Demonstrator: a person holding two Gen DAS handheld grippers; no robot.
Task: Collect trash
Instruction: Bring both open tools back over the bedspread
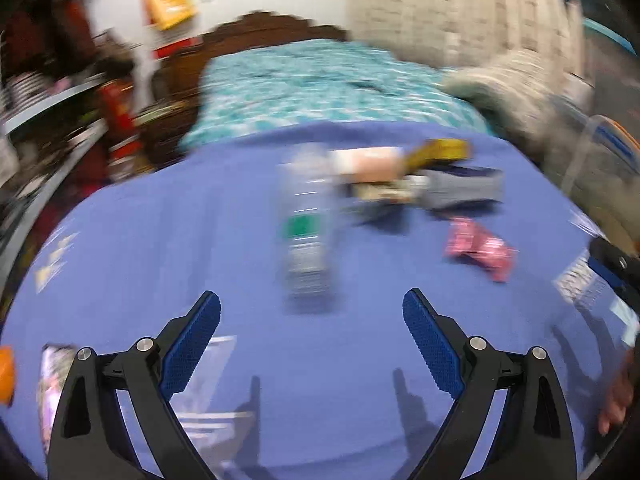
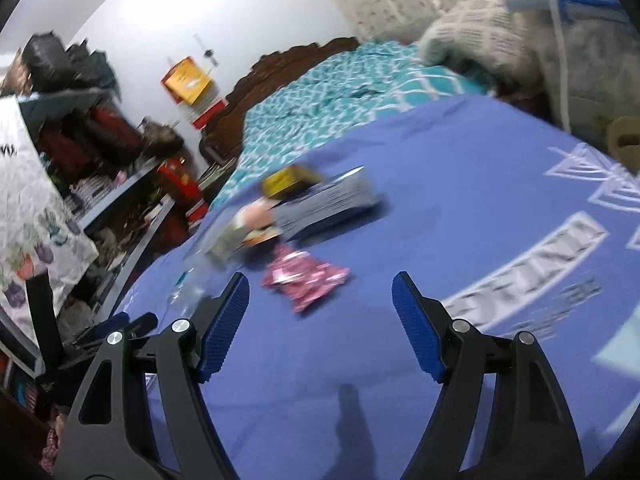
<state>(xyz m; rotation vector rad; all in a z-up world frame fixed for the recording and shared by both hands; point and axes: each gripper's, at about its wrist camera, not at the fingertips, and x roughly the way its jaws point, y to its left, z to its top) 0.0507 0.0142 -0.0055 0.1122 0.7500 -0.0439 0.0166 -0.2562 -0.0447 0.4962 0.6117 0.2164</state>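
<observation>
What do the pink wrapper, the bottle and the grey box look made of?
Pink wrapper: likely thin glossy plastic film, crinkled with bright glints. Bottle: seems clear plastic, see-through body with a green label, though blurred. Grey box: probably matte printed cardboard, flat faces and straight edges.

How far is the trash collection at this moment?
Nothing looks collected yet. The left gripper and right gripper are both open and empty. Left to do: the plastic bottle, pink wrapper, grey box and yellow packet lie on the blue sheet.
</observation>
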